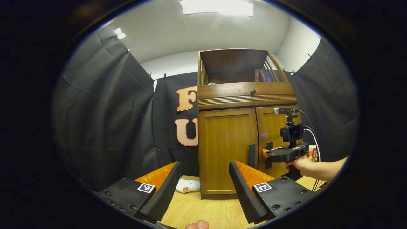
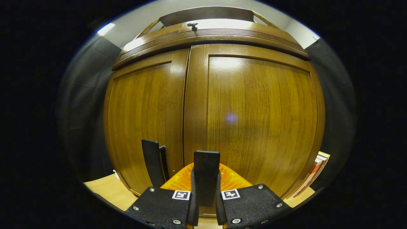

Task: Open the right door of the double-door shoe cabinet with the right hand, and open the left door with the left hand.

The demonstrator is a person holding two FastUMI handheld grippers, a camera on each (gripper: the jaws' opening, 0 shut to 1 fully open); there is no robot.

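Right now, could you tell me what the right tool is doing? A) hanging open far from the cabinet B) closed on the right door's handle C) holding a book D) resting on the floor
B: in the right gripper view the right tool has both fingers pressed on the right door's handle.

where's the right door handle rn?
In the right gripper view, the right door handle stands clamped between the right gripper fingers, low on the right door, beside the left door handle.
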